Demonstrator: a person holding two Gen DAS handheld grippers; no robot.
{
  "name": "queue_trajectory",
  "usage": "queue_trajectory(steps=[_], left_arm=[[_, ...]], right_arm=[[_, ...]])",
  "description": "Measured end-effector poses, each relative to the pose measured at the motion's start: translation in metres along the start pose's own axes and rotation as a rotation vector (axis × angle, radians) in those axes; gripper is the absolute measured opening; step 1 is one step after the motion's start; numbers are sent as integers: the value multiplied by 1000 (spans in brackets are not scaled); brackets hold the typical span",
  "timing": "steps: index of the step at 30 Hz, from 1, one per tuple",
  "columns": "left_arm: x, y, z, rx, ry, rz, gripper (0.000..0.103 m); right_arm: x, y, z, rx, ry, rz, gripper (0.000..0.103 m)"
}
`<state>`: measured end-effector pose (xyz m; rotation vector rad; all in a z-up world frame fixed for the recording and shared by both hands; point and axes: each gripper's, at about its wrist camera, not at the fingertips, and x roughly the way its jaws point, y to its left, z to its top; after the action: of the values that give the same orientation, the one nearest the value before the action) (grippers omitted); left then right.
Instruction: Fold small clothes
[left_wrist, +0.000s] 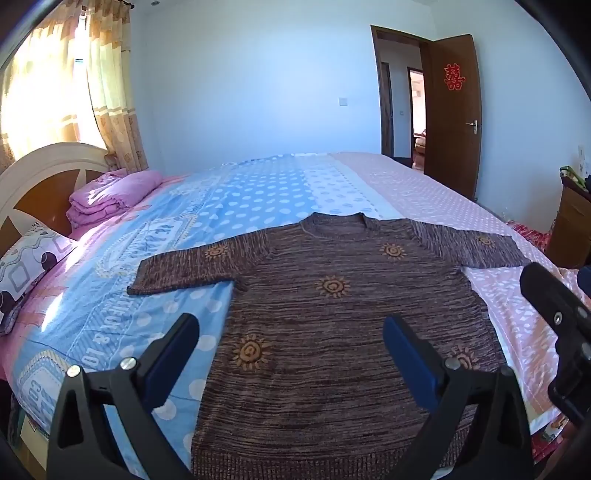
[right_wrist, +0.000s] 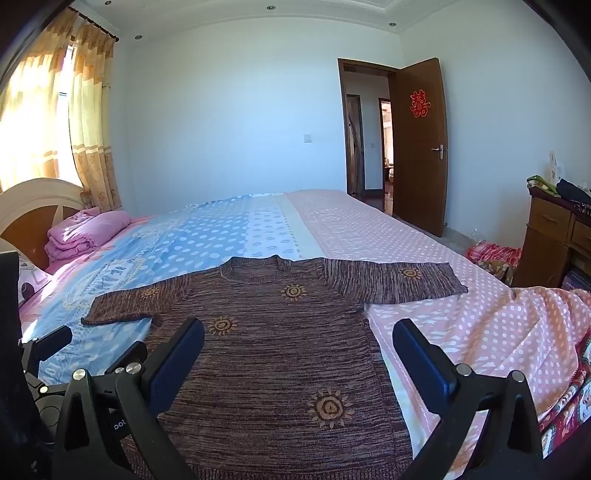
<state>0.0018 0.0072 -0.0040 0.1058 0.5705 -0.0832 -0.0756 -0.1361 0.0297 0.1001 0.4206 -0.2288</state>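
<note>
Sweater (left_wrist: 332, 314) — brown marled knit, short sleeves, orange sun motifs — lies flat and face up near the bed's (right_wrist: 388, 229) front edge, neckline toward the far edge, both sleeves spread sideways; probably laid out like this so the fold lines are easy to reach. Left gripper (left_wrist: 291, 343) hangs above the hem end, jaws spread wide, nothing between them. Right gripper (right_wrist: 299, 350) same: fingers wide apart, holding nothing, over the sweater's right side seam. Neither touches cloth, so folding looks not yet begun — likely first grab is a sleeve or side edge. No containers in view; folded pink blanket (left_wrist: 107, 195) sits at the headboard corner.
</note>
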Motion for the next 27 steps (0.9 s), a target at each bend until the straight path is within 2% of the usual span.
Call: queue_trajectory(steps=[27], left_arm=[[2,-1,-3,-1,20,0,102]], right_arm=[[5,-2,-1,13,27,-4,102]])
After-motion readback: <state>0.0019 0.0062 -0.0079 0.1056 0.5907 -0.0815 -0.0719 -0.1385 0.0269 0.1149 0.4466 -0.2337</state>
